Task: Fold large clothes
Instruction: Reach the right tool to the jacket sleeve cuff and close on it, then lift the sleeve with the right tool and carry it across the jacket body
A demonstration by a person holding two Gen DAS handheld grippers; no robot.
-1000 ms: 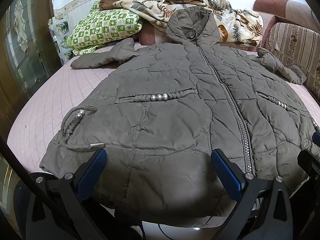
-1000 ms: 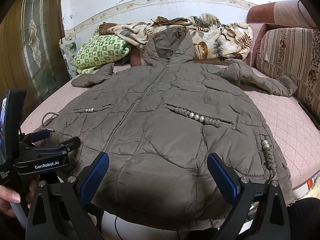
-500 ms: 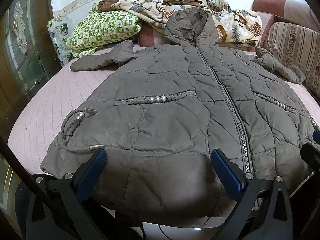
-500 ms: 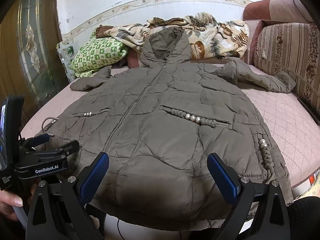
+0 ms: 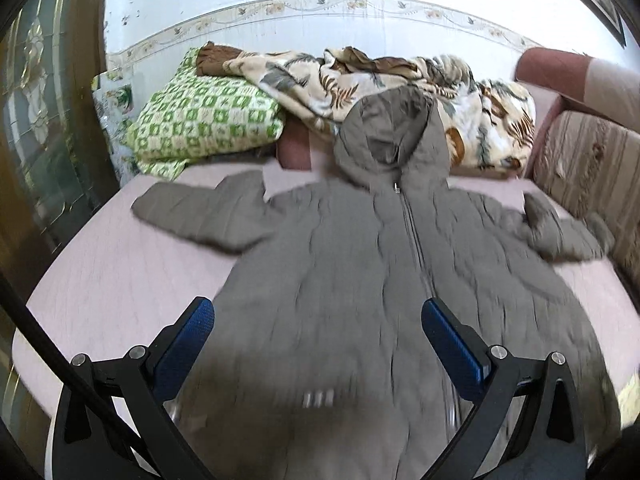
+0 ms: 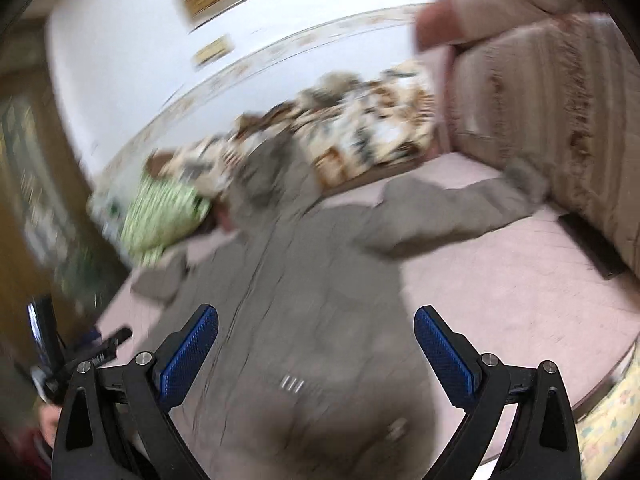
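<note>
A large grey-brown quilted hooded coat (image 5: 360, 264) lies front up on the pink bed, zipper closed, both sleeves spread out to the sides. My left gripper (image 5: 316, 332) hovers open above the coat's lower middle, holding nothing. In the blurred right wrist view the coat (image 6: 312, 280) fills the centre, its right sleeve (image 6: 452, 212) stretching toward the sofa. My right gripper (image 6: 316, 340) is open over the coat's lower part, with nothing between its fingers. The left gripper's body (image 6: 92, 352) shows at the lower left of the right wrist view.
A green checked pillow (image 5: 204, 120) and a leaf-patterned blanket (image 5: 400, 80) are heaped at the head of the bed (image 5: 112, 272). A striped sofa back (image 5: 588, 172) borders the right side. A wooden glazed door (image 5: 36, 140) stands on the left.
Both grippers have risen and moved forward over the coat, from its hem toward its middle. The right view has swung to the right and is motion-blurred. The coat has not moved.
</note>
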